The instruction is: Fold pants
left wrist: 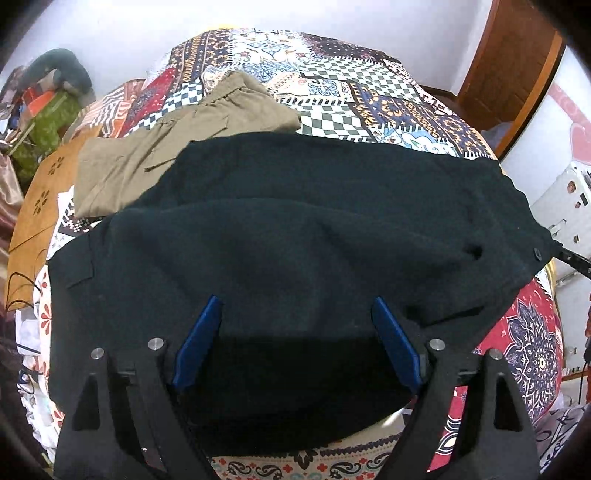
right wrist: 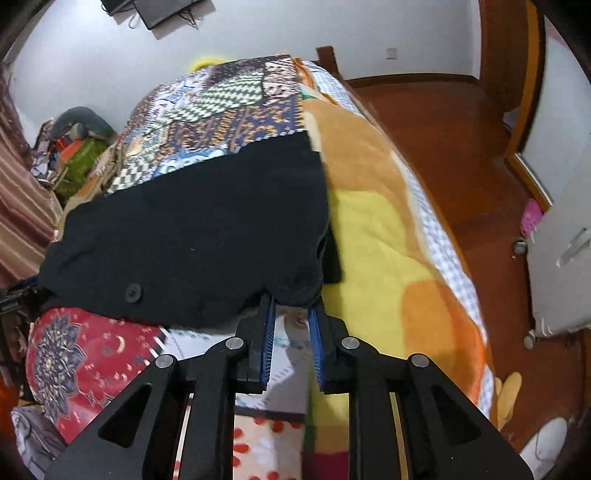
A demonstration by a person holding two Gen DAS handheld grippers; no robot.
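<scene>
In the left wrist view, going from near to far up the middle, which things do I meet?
Left gripper → dark pants → khaki garment → patchwork bedcover → white wall.

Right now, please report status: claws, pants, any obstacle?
Left claw open above dark pants. Right claw nearly shut at pants' corner; grip unclear. Khaki garment lies beyond, partly under pants.
</scene>
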